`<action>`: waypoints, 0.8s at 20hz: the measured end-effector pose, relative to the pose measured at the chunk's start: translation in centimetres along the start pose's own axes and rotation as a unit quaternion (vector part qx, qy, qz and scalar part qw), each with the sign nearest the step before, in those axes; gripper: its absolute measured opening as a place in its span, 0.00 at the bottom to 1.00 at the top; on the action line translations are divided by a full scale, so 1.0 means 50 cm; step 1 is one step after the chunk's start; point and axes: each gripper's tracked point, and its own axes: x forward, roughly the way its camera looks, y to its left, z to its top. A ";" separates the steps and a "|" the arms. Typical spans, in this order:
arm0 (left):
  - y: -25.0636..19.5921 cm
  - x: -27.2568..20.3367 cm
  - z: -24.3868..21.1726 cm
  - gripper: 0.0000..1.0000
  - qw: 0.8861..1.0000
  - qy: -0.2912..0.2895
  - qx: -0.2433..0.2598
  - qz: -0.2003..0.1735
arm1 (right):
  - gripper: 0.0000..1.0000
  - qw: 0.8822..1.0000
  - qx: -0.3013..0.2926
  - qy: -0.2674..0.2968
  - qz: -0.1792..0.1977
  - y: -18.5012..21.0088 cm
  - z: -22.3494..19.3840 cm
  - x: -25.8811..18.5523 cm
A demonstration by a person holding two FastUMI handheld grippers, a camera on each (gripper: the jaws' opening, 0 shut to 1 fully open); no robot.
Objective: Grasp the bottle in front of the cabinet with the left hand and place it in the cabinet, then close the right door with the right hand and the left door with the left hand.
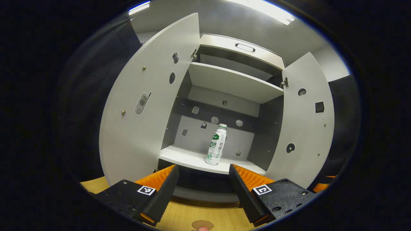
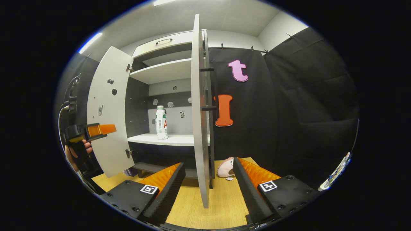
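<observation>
A white bottle (image 1: pixel 216 145) with a green label stands upright on the cabinet's lower shelf (image 1: pixel 189 159); it also appears in the right gripper view as the bottle (image 2: pixel 161 123). Both cabinet doors stand wide open: the left door (image 1: pixel 144 102) and the right door (image 1: pixel 303 125). My left gripper (image 1: pixel 204 175) is open and holds nothing, drawn back in front of the shelf. My right gripper (image 2: pixel 208 171) is open, with the right door's edge (image 2: pixel 200 122) standing between its fingers, untouched. The left gripper (image 2: pixel 96 130), held by a hand, shows at the far left of the right gripper view.
An upper shelf (image 1: pixel 231 81) and a top drawer with a handle (image 1: pixel 245 47) sit above the bottle. The cabinet stands on a wooden tabletop (image 2: pixel 221 199). A small pink plush (image 2: pixel 225 167) lies on the table by the right door's foot. Black cloth walls surround the booth.
</observation>
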 end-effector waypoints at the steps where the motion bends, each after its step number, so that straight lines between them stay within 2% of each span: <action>1: -0.002 -0.017 -0.016 0.95 1.000 0.000 0.000 0.001 | 0.99 1.000 0.003 0.000 0.002 0.005 -0.002 0.003; 7: -0.036 -0.076 -0.104 0.95 1.000 0.017 0.015 -0.008 | 0.98 0.999 0.028 0.014 0.013 0.029 -0.022 0.021; 10: -0.037 -0.091 -0.118 0.95 1.000 0.015 0.016 -0.002 | 0.99 0.999 0.032 -0.007 0.014 0.017 0.004 0.008; 12: -0.044 -0.095 -0.127 0.95 1.000 0.014 0.013 -0.006 | 0.99 0.999 0.027 -0.032 -0.008 -0.028 0.038 -0.009; 16: -0.063 -0.087 -0.143 0.95 1.000 0.024 0.009 -0.015 | 0.98 0.993 0.013 -0.074 -0.091 -0.167 0.112 -0.033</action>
